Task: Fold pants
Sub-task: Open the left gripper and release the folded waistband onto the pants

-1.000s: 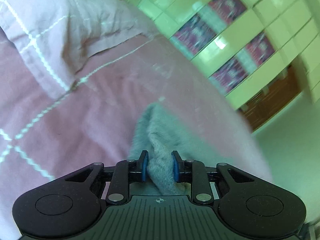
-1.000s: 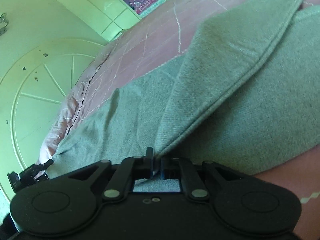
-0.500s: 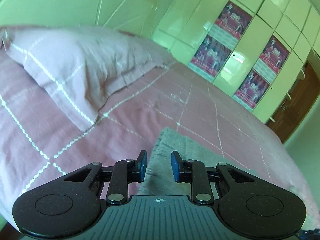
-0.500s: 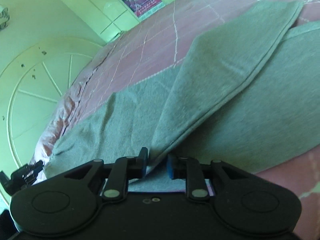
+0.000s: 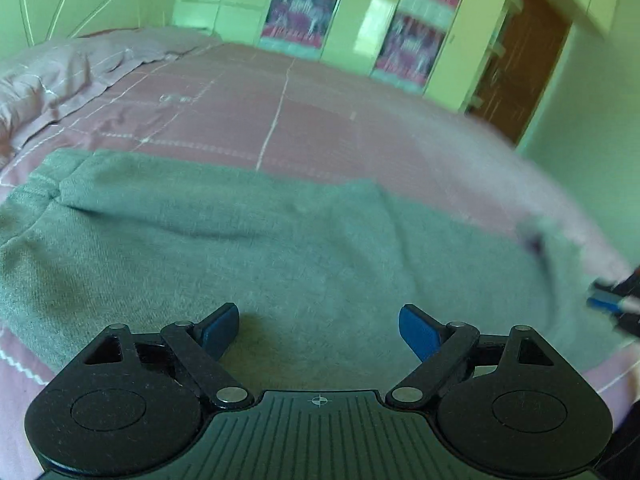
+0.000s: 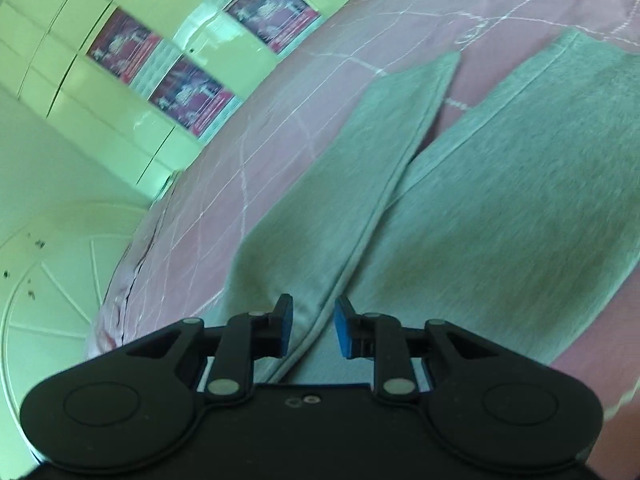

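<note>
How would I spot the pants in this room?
Find the big bed with the pink quilt crossed by white lines. Spread flat on it lie the grey-green soft knit pants, the only plain, unlined fabric there, unlike the pink pillow.

Grey pants [image 5: 280, 248], pink white-lined bedspread [image 5: 320, 112]

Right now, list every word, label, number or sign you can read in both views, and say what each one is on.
No text can be read in either view.
Posters on the wardrobe doors: print is there, but too blurred and small to read.
Left tongs: only a small crosshair mark on the body, no letters.
Right tongs: no lettering.
Grey pants and pink bedspread: no label shows.
</note>
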{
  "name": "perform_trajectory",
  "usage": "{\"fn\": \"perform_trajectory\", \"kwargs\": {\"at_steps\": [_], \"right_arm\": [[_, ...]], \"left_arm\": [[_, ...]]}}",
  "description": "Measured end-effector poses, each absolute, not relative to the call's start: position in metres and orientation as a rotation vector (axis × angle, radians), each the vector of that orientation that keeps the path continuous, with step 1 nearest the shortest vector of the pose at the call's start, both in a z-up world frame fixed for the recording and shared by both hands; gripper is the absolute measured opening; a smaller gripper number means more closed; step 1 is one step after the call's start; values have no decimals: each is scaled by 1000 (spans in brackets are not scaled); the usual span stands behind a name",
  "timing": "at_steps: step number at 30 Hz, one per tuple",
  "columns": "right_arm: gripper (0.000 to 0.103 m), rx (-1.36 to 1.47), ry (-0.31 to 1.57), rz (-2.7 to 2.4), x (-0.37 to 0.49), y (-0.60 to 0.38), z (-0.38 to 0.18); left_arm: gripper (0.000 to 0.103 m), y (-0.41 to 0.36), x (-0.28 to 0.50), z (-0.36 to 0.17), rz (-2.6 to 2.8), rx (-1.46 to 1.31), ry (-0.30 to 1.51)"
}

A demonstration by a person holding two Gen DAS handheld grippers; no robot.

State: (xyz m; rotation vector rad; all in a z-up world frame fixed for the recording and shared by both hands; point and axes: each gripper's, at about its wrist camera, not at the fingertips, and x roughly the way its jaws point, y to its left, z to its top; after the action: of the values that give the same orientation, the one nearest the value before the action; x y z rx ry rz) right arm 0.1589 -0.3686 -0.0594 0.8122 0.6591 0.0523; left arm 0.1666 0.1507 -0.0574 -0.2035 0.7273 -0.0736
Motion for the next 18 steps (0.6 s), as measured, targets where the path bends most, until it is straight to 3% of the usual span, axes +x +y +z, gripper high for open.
{"fn": "perform_trajectory", "kwargs": {"at_steps": [9, 12, 13, 14, 18], "right_arm": [[14, 885, 649, 37, 197, -386, -84], [11, 895, 644, 32, 210, -393, -89], [9, 906, 646, 31, 212, -394, -90], [0, 898, 653, 36, 216, -393, -89], [0, 758, 562, 81, 199, -387, -49]], "left_arm": [[87, 151, 150, -52, 116, -252, 640], [88, 155, 161, -59, 124, -250, 731], [96, 149, 167, -61, 108, -213, 760], [103, 143, 170, -62, 90, -172, 786], [103, 128, 174, -64, 96, -83, 828]]}}
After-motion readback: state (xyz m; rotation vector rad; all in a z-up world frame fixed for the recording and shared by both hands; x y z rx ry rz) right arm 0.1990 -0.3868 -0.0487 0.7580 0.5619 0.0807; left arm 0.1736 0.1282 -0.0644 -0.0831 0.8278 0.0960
